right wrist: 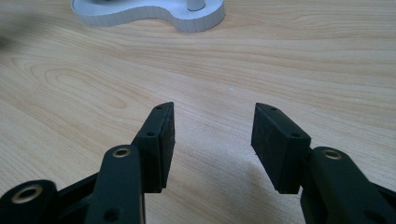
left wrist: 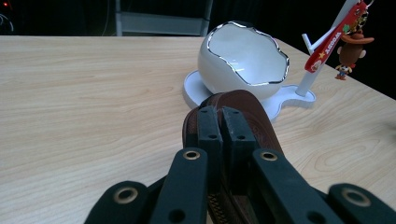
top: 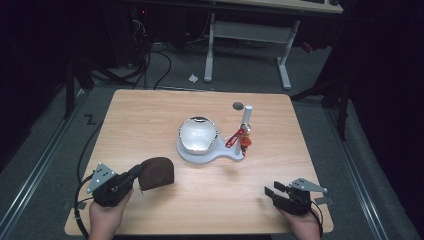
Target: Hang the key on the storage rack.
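My left gripper [top: 135, 176] [left wrist: 221, 122] is shut on the edge of a brown leather pouch [top: 157, 172] [left wrist: 243, 105] at the table's front left. Beyond it a white eggshell-shaped bowl [top: 197, 134] [left wrist: 245, 60] sits on a white base [top: 220, 154] [left wrist: 194, 88] [right wrist: 154, 14]. A white post [top: 247, 116] [left wrist: 308, 74] on that base carries a red strap [top: 233, 138] [left wrist: 334, 35] with a small cowboy figure [top: 245, 145] [left wrist: 352, 49]. My right gripper [top: 272, 192] [right wrist: 212, 137] rests open at the front right, with bare wood between its pads.
The wooden table [top: 150, 115] has a round hole [top: 238, 106] near its far edge. Behind it stand a white desk frame [top: 250, 35] and cables on the grey floor [top: 150, 55]. Bare wood lies between the two grippers.
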`<state>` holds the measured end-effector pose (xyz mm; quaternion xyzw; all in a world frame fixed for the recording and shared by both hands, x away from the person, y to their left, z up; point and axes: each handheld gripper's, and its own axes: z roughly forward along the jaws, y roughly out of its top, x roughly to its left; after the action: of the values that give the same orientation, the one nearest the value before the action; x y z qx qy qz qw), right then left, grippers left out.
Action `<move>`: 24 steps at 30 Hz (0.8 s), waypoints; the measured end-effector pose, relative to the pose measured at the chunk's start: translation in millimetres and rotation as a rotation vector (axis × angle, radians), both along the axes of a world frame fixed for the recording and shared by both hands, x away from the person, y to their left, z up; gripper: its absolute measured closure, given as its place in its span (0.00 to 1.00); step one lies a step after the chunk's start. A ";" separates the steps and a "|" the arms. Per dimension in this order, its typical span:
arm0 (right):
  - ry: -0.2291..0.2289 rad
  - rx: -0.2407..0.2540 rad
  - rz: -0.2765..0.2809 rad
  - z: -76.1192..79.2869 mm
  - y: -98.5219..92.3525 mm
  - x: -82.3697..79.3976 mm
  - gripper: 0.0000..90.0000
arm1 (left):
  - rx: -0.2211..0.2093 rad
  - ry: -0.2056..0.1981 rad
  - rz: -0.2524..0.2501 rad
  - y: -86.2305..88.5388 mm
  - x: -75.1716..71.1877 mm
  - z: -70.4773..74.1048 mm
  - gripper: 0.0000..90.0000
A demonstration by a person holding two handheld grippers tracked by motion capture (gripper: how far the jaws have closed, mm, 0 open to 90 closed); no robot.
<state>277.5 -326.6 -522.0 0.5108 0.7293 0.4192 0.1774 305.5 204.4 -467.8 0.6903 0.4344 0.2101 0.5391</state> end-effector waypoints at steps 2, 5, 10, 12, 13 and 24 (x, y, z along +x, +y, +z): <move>0.000 0.004 -0.001 0.2 -1.0 -0.2 0.55 | 0.004 -0.004 0.001 -3.3 1.7 3.2 0.97; -0.003 0.008 0.001 0.9 -2.4 -0.4 0.55 | 0.001 -0.008 0.001 -8.5 4.8 6.8 0.97; -0.006 0.014 0.003 1.0 -3.3 0.5 0.55 | 0.006 -0.017 -0.008 -18.4 12.6 12.3 0.97; -0.008 0.011 0.005 1.5 -2.8 0.1 0.55 | 0.008 -0.022 -0.007 -22.1 14.8 14.7 0.97; -0.009 0.011 0.006 1.7 -2.6 -0.3 0.55 | 0.008 -0.023 -0.008 -23.9 16.2 16.2 0.97; -0.010 0.013 0.008 1.9 -2.7 -0.4 0.55 | 0.015 -0.036 -0.012 -42.3 36.0 34.9 0.97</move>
<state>277.0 -329.4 -520.1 0.5070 0.7275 0.4273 0.1763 341.5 162.1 -432.9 0.6929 0.4191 0.2226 0.5429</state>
